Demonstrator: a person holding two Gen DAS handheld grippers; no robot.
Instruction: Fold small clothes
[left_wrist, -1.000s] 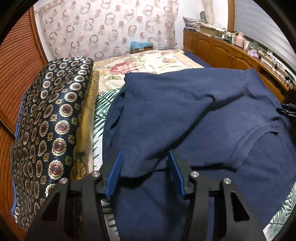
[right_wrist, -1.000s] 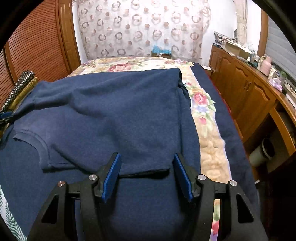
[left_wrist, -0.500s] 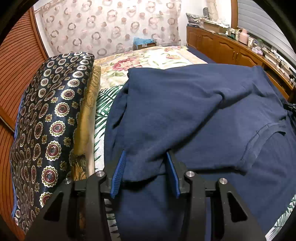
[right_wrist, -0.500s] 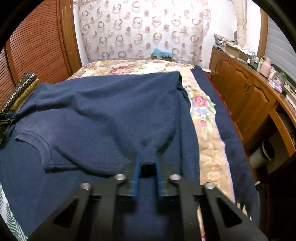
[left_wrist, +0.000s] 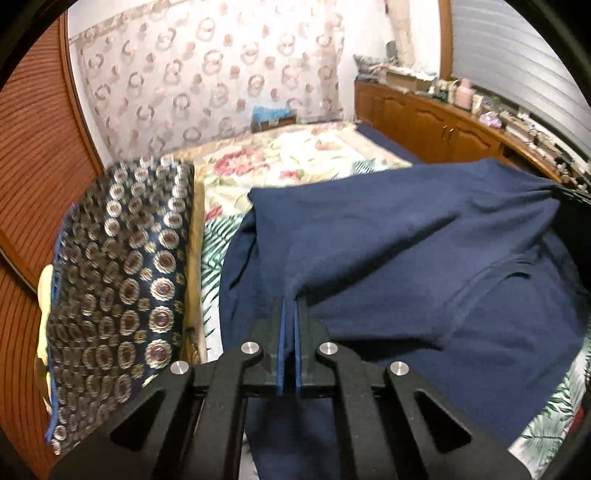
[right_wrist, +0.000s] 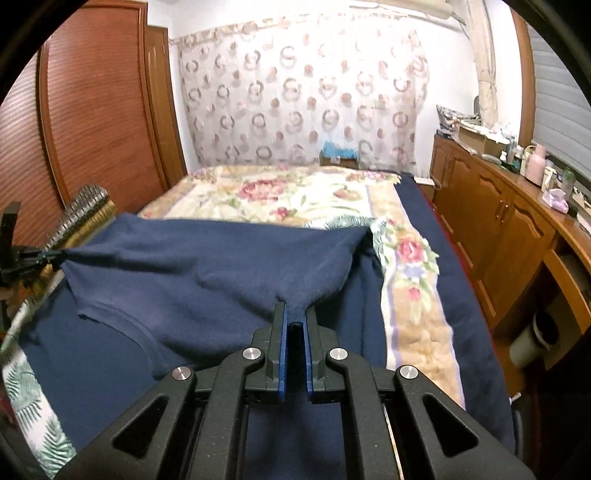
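The dark blue shirt (left_wrist: 388, 236) lies spread on the bed (left_wrist: 295, 155), w/ its far part lifted & pulled tight between both grippers. Its near edge is cut off behind the black gripper frames, so the whole shape is hard to make out.

Left gripper (left_wrist: 290, 306) has its fingers (left_wrist: 281, 332) clenched on a pinch of the shirt's left side. Right gripper (right_wrist: 294, 314) has its fingers (right_wrist: 282, 350) squeezed on a bunch of cloth at the shirt's right side. In the right wrist view the left gripper shows small at the far left, gripping the other corner.

A dotted pillow (left_wrist: 122, 280) sits just beside the shirt on the left; it looks blurry. Wooden cabinets (right_wrist: 498, 229) run along the right wall w/ small stuff on top, too tiny to tell. A circle-print curtain (right_wrist: 303, 96) hangs past the bed.
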